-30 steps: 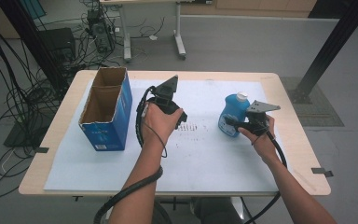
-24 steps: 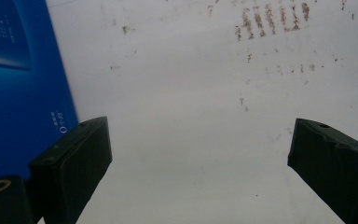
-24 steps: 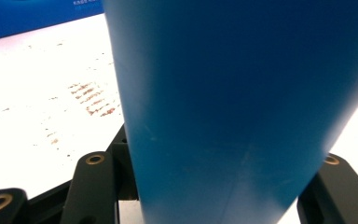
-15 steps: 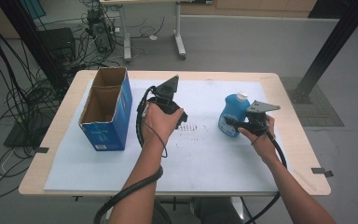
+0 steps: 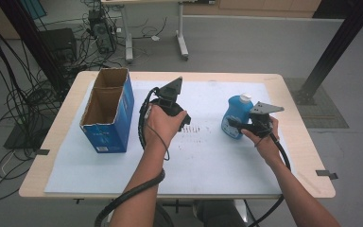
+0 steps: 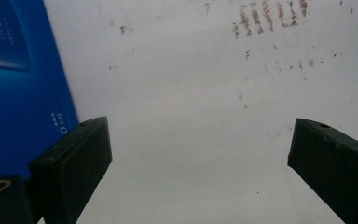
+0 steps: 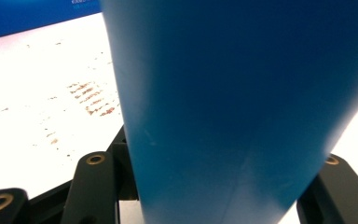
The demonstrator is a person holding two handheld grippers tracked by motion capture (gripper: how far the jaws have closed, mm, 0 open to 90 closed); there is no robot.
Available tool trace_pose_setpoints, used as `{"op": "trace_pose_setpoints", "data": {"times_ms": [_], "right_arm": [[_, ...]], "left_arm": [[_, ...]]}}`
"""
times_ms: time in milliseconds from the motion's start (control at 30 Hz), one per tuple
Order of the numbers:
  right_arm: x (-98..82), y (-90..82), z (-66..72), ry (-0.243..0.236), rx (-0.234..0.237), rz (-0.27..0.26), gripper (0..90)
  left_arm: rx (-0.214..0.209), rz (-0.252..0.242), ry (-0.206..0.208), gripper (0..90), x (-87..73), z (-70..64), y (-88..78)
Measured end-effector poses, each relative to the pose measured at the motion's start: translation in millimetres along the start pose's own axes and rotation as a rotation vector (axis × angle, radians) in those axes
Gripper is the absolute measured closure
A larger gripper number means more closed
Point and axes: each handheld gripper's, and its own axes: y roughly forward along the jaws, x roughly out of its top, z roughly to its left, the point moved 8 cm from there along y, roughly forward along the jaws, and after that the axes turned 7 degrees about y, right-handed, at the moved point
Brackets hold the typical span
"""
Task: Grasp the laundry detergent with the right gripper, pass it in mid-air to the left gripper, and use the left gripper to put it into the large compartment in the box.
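Both forearms are bare, with no sleeves. The left hand-held gripper [image 5: 185, 118] is black with a grey three-cornered plate and a thick black cable. The right hand-held gripper [image 5: 230, 125] matches it, black with brass-ringed screw holes at its jaw bases, visible in the right gripper view.

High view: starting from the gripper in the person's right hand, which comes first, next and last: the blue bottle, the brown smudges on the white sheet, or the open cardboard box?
From the right gripper:
1. Blue bottle, clamped between its jaws.
2. Brown smudges, on the white sheet mid-table, beside the left gripper.
3. Cardboard box, at the table's far left.
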Motion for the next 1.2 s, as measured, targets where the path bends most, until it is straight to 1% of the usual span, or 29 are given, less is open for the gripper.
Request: {"op": "trace_pose_setpoints", "data": {"times_ms": [267,533,567,733,900,967,1000,1033,1100,1133,1167,1200], "right_arm": [[-0.3,-2.0,-1.4,0.007,-0.003,0.007,44.1],[-0.4,-3.9,-2.7,0.019,-0.005,0.008,44.2],[-0.3,-4.5,-3.0,0.022,-0.006,0.008,44.2],[5.3,-10.0,-3.9,0.033,-0.003,0.002,44.2],[12.8,-15.2,-3.0,0.034,0.001,0.007,44.2],[19.2,-19.1,-2.0,0.036,0.005,0.012,44.2],[19.2,-19.1,-2.0,0.036,0.005,0.012,44.2],[23.3,-21.0,-0.3,0.038,0.013,0.017,44.2],[26.2,-22.0,1.6,0.037,0.021,0.023,44.2],[31.2,-23.0,5.3,0.031,0.032,0.032,44.2],[31.2,-23.0,5.3,0.031,0.032,0.032,44.2],[37.0,-23.9,8.6,0.027,0.037,0.032,44.2]], "left_arm": [[-0.001,-0.004,0.008,6.4,-0.3,-0.4,-2.0],[-0.001,-0.008,0.026,6.4,-1.2,-1.9,-6.1],[-0.002,-0.007,0.033,6.4,-1.7,-2.1,-7.2],[-0.003,-0.007,0.046,6.5,-4.8,-2.3,-11.8],[-0.005,-0.021,0.062,6.5,-9.0,2.5,-21.4],[-0.014,-0.040,0.074,6.4,-12.2,5.6,-28.7],[-0.014,-0.040,0.074,6.4,-12.2,5.6,-28.7],[-0.014,-0.049,0.086,6.4,-14.5,8.0,-33.7],[-0.016,-0.051,0.093,6.5,-15.7,9.0,-36.3],[-0.019,-0.054,0.099,6.5,-16.7,9.8,-38.9],[-0.025,-0.060,0.102,6.5,-17.7,10.4,-41.8],[-0.035,-0.075,0.115,6.6,-18.9,11.8,-48.4]]}}
